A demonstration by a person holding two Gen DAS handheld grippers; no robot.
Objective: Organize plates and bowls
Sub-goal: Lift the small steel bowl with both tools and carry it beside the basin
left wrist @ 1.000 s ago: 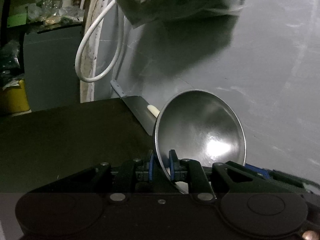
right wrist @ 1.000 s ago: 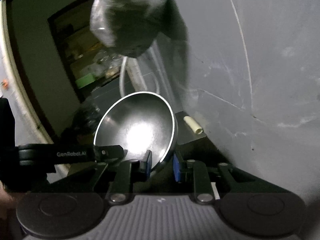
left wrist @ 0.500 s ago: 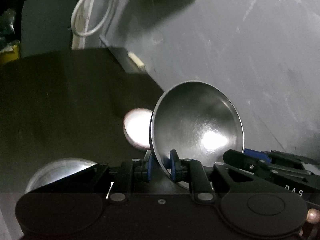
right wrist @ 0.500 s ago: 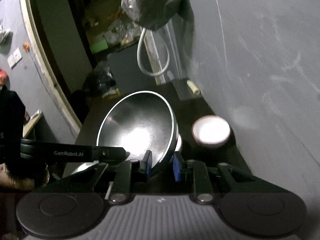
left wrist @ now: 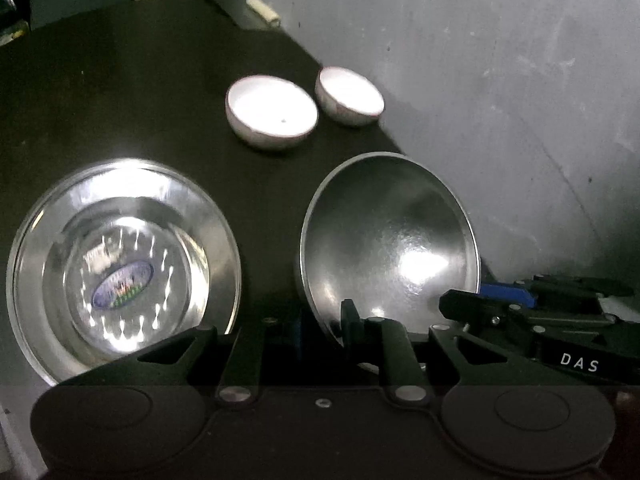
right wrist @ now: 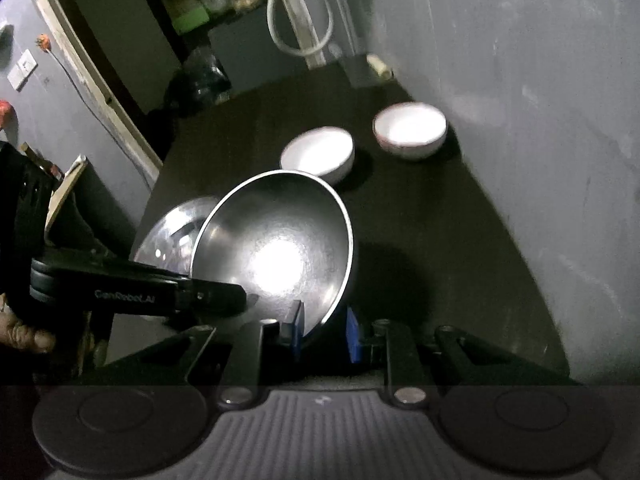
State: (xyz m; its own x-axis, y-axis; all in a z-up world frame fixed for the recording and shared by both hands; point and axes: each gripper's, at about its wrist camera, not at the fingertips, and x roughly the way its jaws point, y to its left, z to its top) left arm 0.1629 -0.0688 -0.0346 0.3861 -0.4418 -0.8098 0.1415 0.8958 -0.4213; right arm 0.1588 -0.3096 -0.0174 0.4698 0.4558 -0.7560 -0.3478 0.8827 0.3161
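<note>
Steel bowl (left wrist: 390, 240) held tilted above the dark table (left wrist: 120, 80), rim clamped at two spots. For the step in hand, likely setting it down among the other dishes: keep both grips level with each other so the rim does not twist, lower until the base meets the table or nests in the plate, release only then.

Left gripper (left wrist: 320, 330) pinches the bowl's near-left rim, one finger inside, one outside. Right gripper (right wrist: 322, 330) pinches the opposite rim edge, blue pads (right wrist: 295, 330) either side of the thin metal. Both narrow, closed on the bowl.

From the bowl outward: steel plate (left wrist: 120, 264) lies flat just beside it on the left. Two white bowls (left wrist: 272, 110) sit farther back, near each other, close to the grey wall (left wrist: 500, 80). Bowl hangs between plate and wall.
</note>
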